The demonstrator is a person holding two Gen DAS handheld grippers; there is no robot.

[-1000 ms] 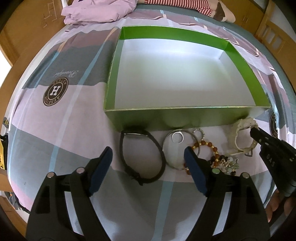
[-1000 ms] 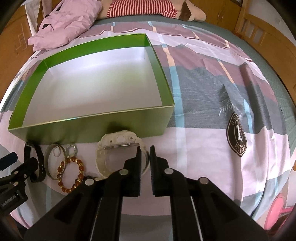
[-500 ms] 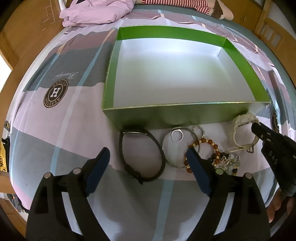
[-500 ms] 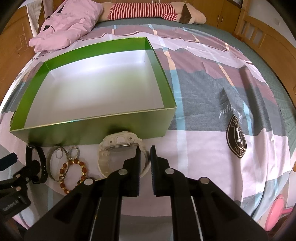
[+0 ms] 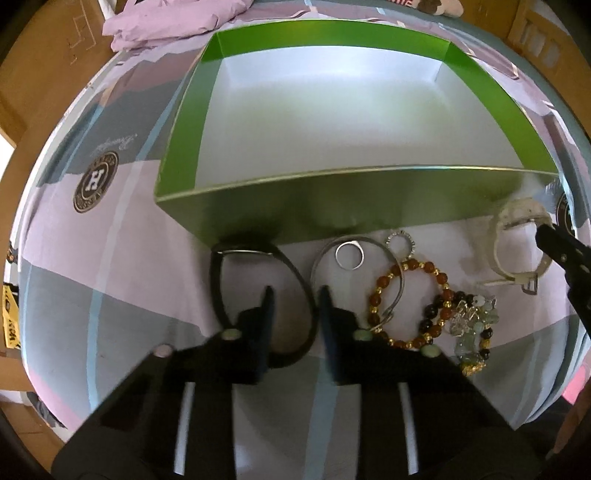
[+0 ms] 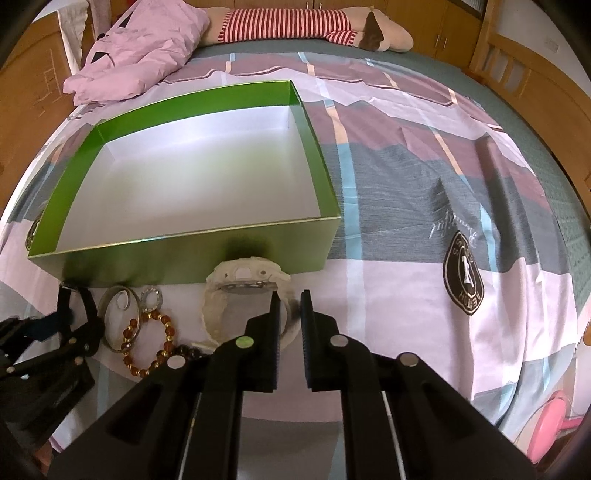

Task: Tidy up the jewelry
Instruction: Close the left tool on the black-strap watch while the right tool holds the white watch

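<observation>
A green box point(image 5: 369, 206) with a white inside stands on the bed. Jewelry lies in a row before its near wall: a black band point(image 5: 218, 280), a silver bangle point(image 5: 354, 238) around a silver ring point(image 5: 349, 255), an amber bead bracelet point(image 5: 380, 284) and a white watch point(image 6: 243, 275). My left gripper point(image 5: 295, 295) points down at the black band; its jaws are closing, with the band's right strap between them and a gap still showing. My right gripper point(image 6: 290, 306) is shut on the white watch's strap.
The bed has a checked sheet point(image 6: 406, 184). A crumpled pink cloth point(image 6: 140, 55) and a striped plush toy point(image 6: 295, 22) lie at its far end. Wooden bed rails point(image 6: 517, 62) stand at the right. More beaded bracelets point(image 5: 469, 332) lie by the amber one.
The left jaws have come from wide apart to narrow around the black band's strap, and that gripper sits closer to the jewelry. The right gripper has kept its hold on the watch.
</observation>
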